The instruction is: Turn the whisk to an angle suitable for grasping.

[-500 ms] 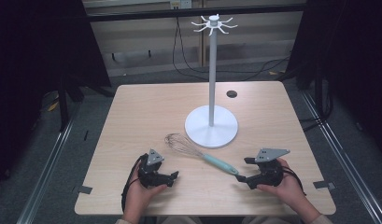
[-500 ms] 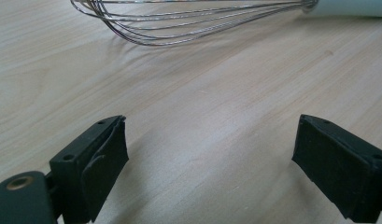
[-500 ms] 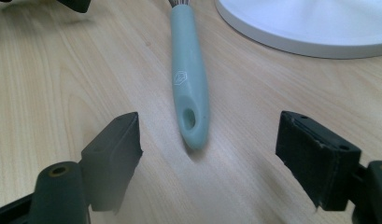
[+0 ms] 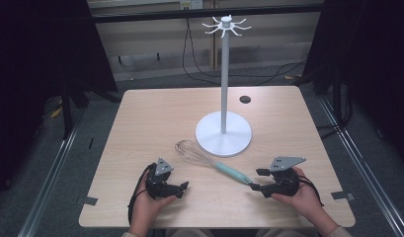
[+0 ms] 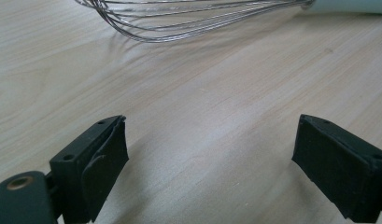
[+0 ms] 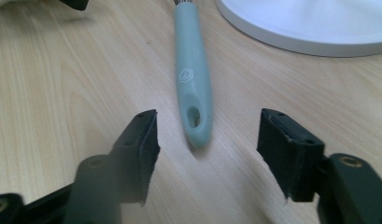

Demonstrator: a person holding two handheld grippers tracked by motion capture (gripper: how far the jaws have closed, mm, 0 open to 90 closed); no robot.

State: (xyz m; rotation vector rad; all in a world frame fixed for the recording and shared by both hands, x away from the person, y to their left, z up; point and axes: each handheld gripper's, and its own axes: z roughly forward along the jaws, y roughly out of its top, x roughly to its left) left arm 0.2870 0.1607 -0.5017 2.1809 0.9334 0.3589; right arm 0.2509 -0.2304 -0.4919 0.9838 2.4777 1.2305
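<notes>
Whisk (image 4: 209, 160) not yet gripped, lying flat on table (image 4: 140, 118); pickup and any hanging on stand (image 4: 223, 133) judged undone. Right gripper (image 4: 258, 179) at 5 o'clock of table, jaws spread, nothing clamped; teal handle end (image 6: 193, 116) seen just ahead between jaw tips, untouched. Left gripper (image 4: 183, 186) at 7 o'clock, held low and level, jaws wide apart, empty; wire loops (image 5: 179, 18) seen beyond. Whisk at table centre, handle toward 4 o'clock, wires toward 10. Stand at 12 o'clock of whisk, hooks (image 4: 225, 24) empty.
</notes>
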